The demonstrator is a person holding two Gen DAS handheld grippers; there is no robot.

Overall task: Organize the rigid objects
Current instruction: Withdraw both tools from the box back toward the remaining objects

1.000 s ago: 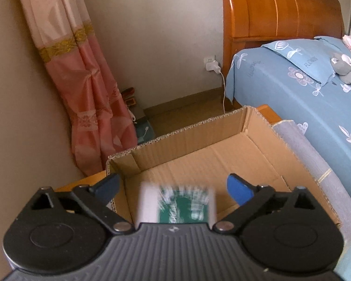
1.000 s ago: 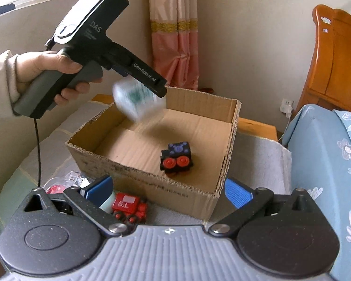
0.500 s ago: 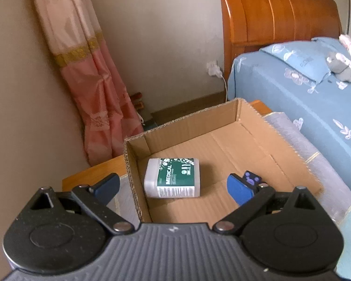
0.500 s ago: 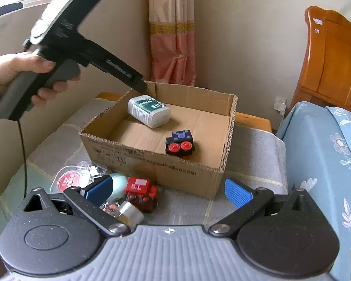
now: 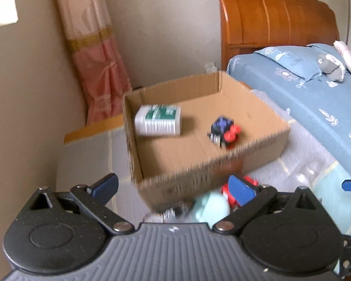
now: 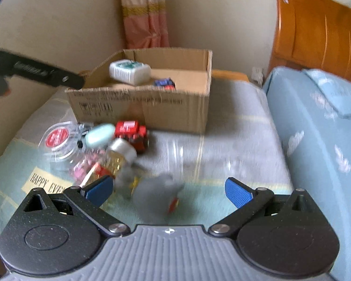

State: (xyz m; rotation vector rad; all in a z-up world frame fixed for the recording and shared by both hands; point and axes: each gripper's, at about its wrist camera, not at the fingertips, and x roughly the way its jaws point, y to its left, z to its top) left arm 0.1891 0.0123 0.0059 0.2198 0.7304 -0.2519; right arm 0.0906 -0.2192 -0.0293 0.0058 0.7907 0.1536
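An open cardboard box (image 5: 199, 171) (image 6: 138, 107) stands on the padded table. Inside lie a white bottle with a green label (image 5: 158, 120) (image 6: 129, 71) and a black toy block with red wheels (image 5: 223, 131) (image 6: 165, 83). My left gripper (image 5: 173, 185) is open and empty, held before the box's near wall, above a mint oval object (image 5: 209, 208) (image 6: 99, 134). My right gripper (image 6: 167, 189) is open and empty, low over a blurred grey object (image 6: 156, 194). A red toy truck (image 6: 132, 132), a small glass bottle (image 6: 118, 152) and a clear round case (image 6: 58, 140) lie in front of the box.
A bed with a blue cover (image 6: 320, 126) and wooden headboard (image 5: 269, 23) borders the table on the right. A wall and pink curtain (image 5: 93, 53) stand behind the box. The left gripper's body (image 6: 42, 73) reaches in from the left in the right wrist view.
The white bottle dropped from my left gripper into the box. My left gripper pulled back and down to the box's front. My right gripper lowered toward the loose items on the table.
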